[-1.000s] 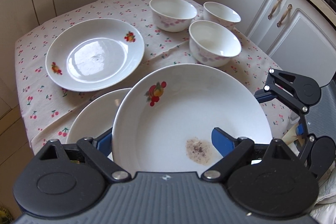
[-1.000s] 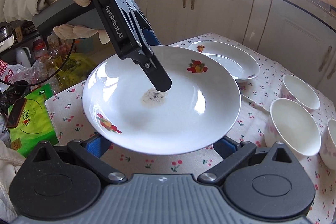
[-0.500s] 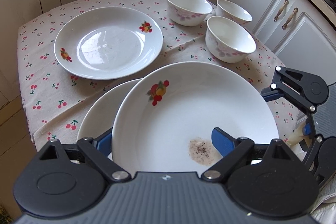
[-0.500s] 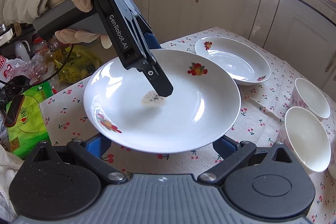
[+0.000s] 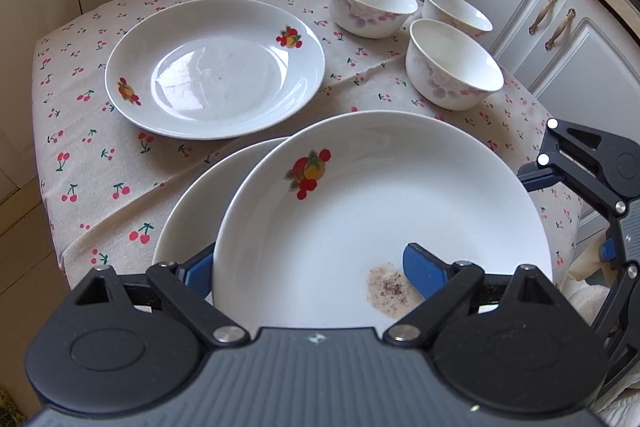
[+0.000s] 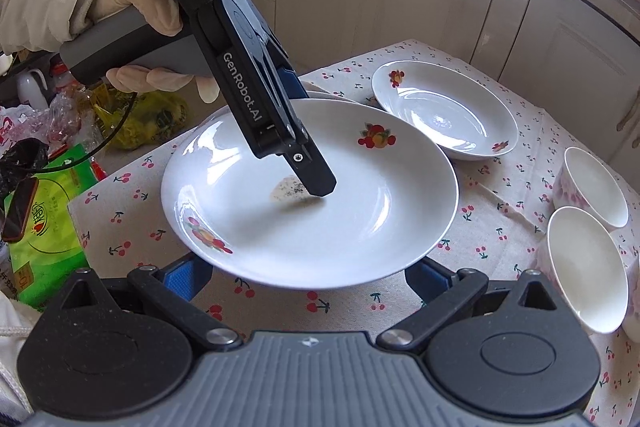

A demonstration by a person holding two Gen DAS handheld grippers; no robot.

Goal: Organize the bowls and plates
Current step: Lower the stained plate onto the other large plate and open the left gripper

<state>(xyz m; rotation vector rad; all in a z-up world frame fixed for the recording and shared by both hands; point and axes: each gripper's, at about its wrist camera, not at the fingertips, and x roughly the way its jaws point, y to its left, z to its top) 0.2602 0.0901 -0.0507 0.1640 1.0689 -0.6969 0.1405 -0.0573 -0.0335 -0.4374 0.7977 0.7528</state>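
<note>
My left gripper (image 5: 308, 263) is shut on a white fruit-print plate (image 5: 380, 211) with a speckled stain. One finger lies inside the plate (image 6: 320, 183) and the other is under its rim. The plate hangs tilted just above a second plate (image 5: 192, 211) at the table's near edge. My right gripper (image 6: 306, 277) is open, its blue fingers spread wide below the held plate's rim; whether they touch it is hidden. A third plate (image 5: 216, 67) lies flat further back. Three white bowls (image 5: 452, 63) with pink flowers stand grouped at the back right.
The small table (image 5: 100, 163) has a cherry-print cloth and stands among white cabinets (image 5: 560, 39). A gloved hand (image 6: 140, 7) holds the left gripper's handle. Bags and a green packet (image 6: 44, 211) lie beside the table on the left of the right wrist view.
The left gripper has carried the held plate a little forward and down over the near plate. The right gripper has shifted alongside it. Neither grip has changed.
</note>
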